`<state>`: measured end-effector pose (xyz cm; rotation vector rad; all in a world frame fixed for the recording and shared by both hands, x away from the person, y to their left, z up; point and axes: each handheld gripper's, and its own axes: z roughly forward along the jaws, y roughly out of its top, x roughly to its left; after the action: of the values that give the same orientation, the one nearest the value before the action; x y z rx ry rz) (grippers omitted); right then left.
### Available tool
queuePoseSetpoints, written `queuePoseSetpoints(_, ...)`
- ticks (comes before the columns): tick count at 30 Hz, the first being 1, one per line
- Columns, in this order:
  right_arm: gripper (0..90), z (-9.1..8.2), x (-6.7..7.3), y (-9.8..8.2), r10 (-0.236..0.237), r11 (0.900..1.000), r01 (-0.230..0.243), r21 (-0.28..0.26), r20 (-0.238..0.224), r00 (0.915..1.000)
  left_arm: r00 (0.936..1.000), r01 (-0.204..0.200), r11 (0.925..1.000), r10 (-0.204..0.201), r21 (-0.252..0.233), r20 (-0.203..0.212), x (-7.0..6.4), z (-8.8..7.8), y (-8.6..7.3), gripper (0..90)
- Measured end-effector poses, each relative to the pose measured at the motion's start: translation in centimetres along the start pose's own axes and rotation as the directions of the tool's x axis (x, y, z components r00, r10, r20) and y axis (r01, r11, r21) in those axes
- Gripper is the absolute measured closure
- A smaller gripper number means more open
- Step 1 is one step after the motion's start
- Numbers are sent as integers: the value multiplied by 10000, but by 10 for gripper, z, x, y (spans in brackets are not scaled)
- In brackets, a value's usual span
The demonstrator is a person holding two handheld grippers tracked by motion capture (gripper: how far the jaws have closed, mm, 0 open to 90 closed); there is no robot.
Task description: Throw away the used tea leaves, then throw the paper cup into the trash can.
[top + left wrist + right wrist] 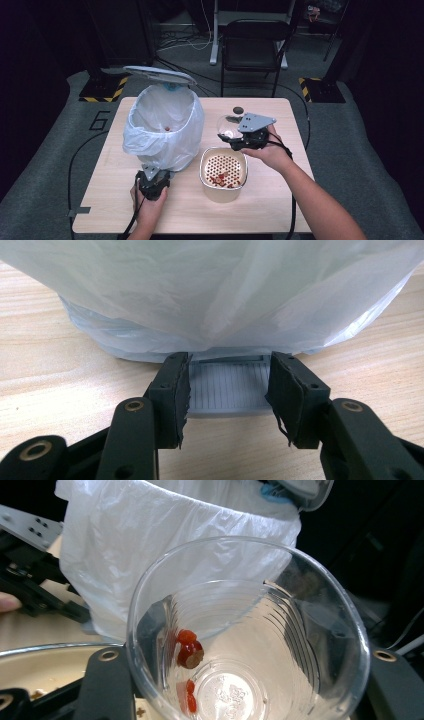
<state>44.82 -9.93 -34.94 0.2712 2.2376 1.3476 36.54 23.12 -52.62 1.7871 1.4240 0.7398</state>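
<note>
- two black jaws of the left gripper (227,395) rise nearest the lens in the left gripper view, their pads (180,390) pressed on either side of a grey ribbed pedal (227,387) at the foot of the bin; the tool is clamped on that pedal.
- above the pedal hangs the crinkled white plastic bin liner (210,295), draped down over the bin's wall to the pale wooden table top (60,365).
- seen from the high view, the left gripper (152,180) sits in the person's left hand (150,205) at the near base of the small round white pedal bin (162,127), whose lid (157,74) stands raised and tilted back.
- a small red bit lies at the bottom inside the bag.
- right gripper (232,135), held in the person's right hand (272,152), grips a clear ribbed plastic cup (226,129) above the table, just right of the bin and beyond the bowl.
- in the right gripper view the cup (250,645) lies between the jaws, its mouth facing the lens and the bin liner (165,545) behind it; red and brown food scraps (189,650) cling to its inner wall and base.
- a cream round bowl with a perforated insert (223,172) stands on the table (280,200) between the two hands, with red scraps (220,177) on the insert.
- a small dark round thing (238,110) lies near the far edge; i cannot tell what it is.
</note>
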Motion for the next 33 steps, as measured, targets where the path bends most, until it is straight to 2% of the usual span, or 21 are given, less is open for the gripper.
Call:
queuePoseSetpoints(5, 375, 0, -6, 1, 1074, 9942, -1068, 127, -635, 9922, 10000, 38, 10000, -39, -44, -16, 0, 0, 0, 514)
queuePoseSetpoints(8, 374, -1, -8, 3, 1525, 9881, -1503, 325, -832, 9848, 10000, 47, 10000, -47, -49, -16, 0, 0, 0, 514)
queuePoseSetpoints(10, 376, -1, -9, 5, 1604, 9866, -1571, 431, -912, 9828, 10000, 7, 10000, -7, 3, 1, 0, 0, 0, 514)
queuePoseSetpoints(13, 377, 0, -10, 8, 1987, 9795, -1937, 549, -1102, 9738, 10000, 44, 10000, -44, -32, -6, 0, 0, 0, 514)
queuePoseSetpoints(17, 378, 0, -12, 13, 2114, 9765, -2046, 683, -1134, 9708, 10000, 13, 10000, -13, -3, 2, 0, 0, 0, 514)
queuePoseSetpoints(19, 378, -1, -13, 18, 2329, 9715, -2258, 719, -1145, 9657, 10000, 10, 10000, -10, 1, 2, 0, 0, 0, 513)
queuePoseSetpoints(24, 378, -4, -14, 33, 2345, 9711, -2266, 749, -1247, 9641, 10000, 31, 10000, -31, -48, -4, 0, 0, 0, 514)
queuePoseSetpoints(26, 378, -6, -14, 40, 2539, 9666, -2467, 689, -1314, 9583, 10000, 47, 10000, -47, -44, -4, 0, 0, 0, 513)
queuePoseSetpoints(28, 378, -8, -15, 47, 2493, 9680, -2424, 650, -1371, 9587, 10000, 9, 10000, -9, 7, 11, 0, 0, 0, 514)
queuePoseSetpoints(33, 378, -9, -16, 63, 2712, 9622, -2634, 698, -1539, 9501, 10000, 22, 10000, -22, 10, 15, 0, 0, 0, 513)
